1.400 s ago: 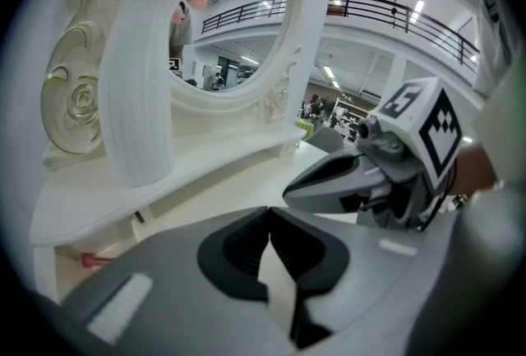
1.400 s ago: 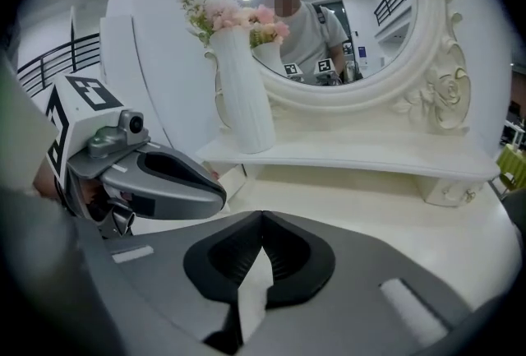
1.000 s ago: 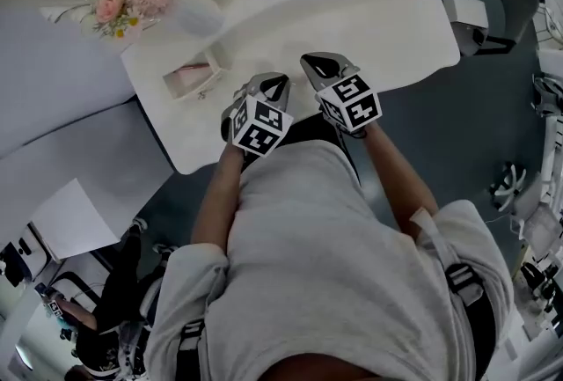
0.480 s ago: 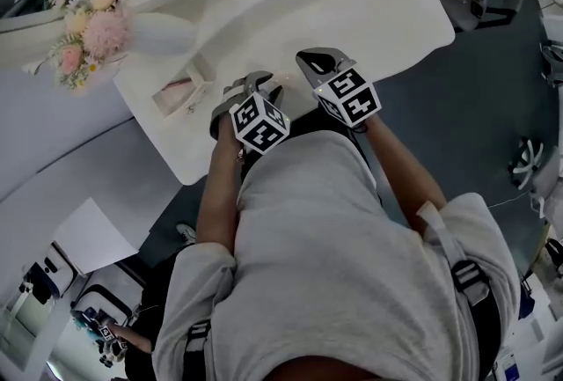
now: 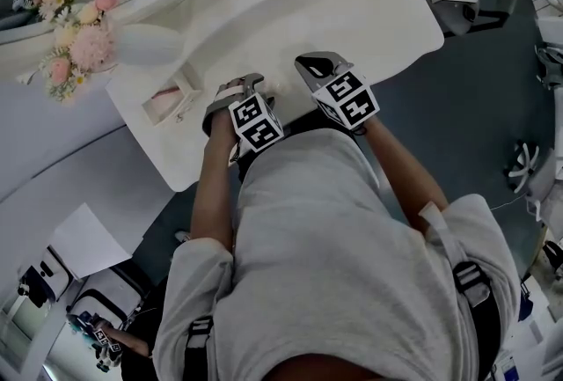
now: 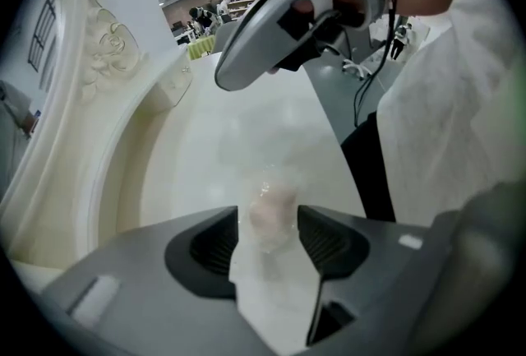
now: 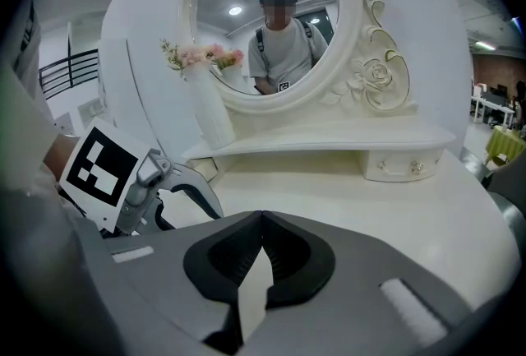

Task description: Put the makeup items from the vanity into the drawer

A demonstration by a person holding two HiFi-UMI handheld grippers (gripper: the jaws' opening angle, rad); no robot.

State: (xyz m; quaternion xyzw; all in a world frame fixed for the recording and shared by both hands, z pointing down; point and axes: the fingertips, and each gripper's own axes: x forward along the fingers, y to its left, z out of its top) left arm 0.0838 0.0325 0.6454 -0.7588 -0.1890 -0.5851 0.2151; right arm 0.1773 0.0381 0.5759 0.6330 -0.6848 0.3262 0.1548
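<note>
Left tongs (image 6: 269, 216) opening wide around a blurry pale-pink makeup item (image 6: 272, 206), right tongs (image 7: 261, 219) clenched together and empty.

The vanity top (image 5: 352, 10) looks glossy white; the person's shirt (image 5: 334, 238) is soft grey cloth.

Pale pinkish blob (image 6: 271, 210) between the left gripper's (image 6: 269, 227) opening jaws is way too blurry to name. A pink thing (image 5: 164, 96) sits in the drawer (image 5: 186, 87), too small in the head view to tell.
</note>
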